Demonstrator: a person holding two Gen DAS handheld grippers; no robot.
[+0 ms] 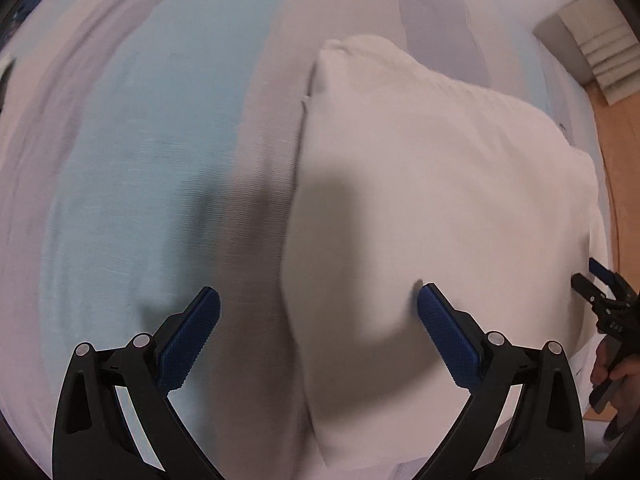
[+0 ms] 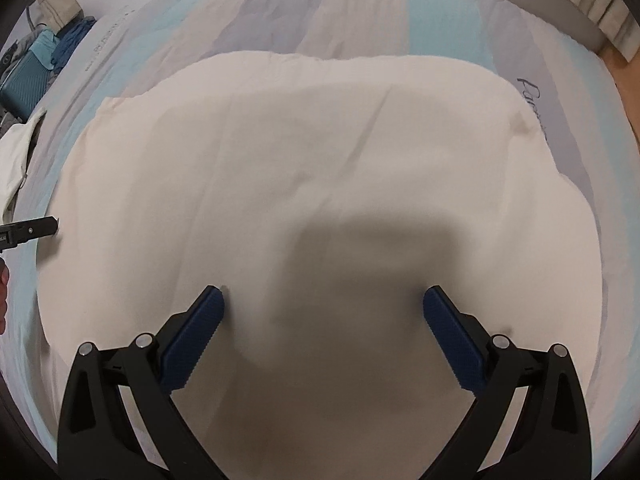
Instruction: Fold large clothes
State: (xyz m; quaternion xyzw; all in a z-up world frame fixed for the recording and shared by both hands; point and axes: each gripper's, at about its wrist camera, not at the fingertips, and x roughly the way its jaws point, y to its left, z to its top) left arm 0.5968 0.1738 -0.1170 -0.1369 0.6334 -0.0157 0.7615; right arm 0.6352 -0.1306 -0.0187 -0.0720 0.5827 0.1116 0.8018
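Note:
A large cream-white garment (image 2: 320,168) lies folded flat on a bed sheet with pale blue and grey bands (image 2: 440,28). In the left wrist view the same garment (image 1: 440,184) fills the right half, its left edge running down the middle. My left gripper (image 1: 318,300) hovers open over that left edge, with nothing between its blue pads. My right gripper (image 2: 322,300) is open too, just above the garment's near part, casting a dark shadow on it. The right gripper (image 1: 600,292) also shows at the right edge of the left wrist view, held by a hand (image 1: 616,376).
A second pale cloth (image 2: 16,160) lies at the sheet's left edge, with a teal case and blue clothes (image 2: 36,68) beyond it. A ribbed white block (image 1: 592,52) stands past the bed's far right corner on a wooden floor (image 1: 612,168). The left gripper's tip (image 2: 32,232) pokes in at left.

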